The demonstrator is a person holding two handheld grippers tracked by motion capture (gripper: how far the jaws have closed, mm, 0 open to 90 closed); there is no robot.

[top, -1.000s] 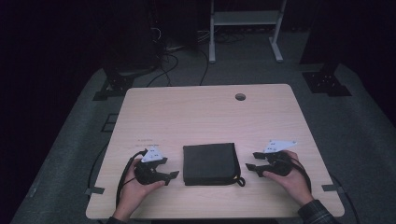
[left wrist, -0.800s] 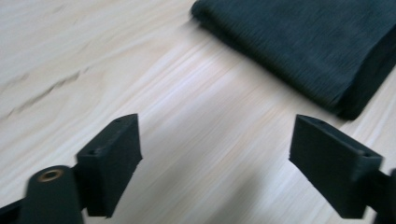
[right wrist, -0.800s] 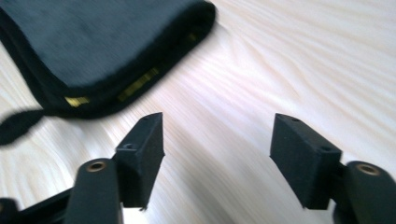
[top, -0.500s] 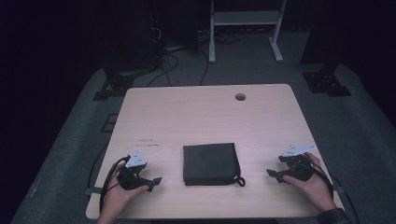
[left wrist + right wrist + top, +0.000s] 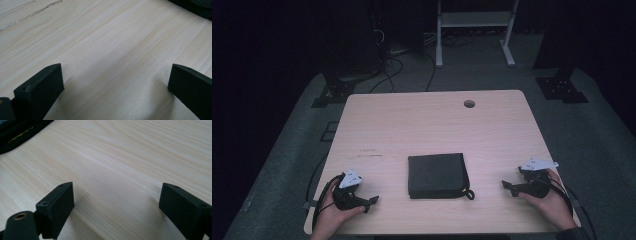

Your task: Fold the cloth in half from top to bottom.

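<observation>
Both grippers sit low over the light wooden table [image 5: 412, 125] with their jaws spread wide and nothing between them: the left gripper [image 5: 371, 201] is held near the table's front left corner, the right gripper [image 5: 507, 186] near the front right edge, each in one of the person's hands. Between them, well apart from both, a flat black zippered case [image 5: 437, 175] lies closed near the front edge, its zipper pull loop at its front right corner. Farther back, a round cable hole [image 5: 469, 104] is cut near the table's far edge.
</observation>
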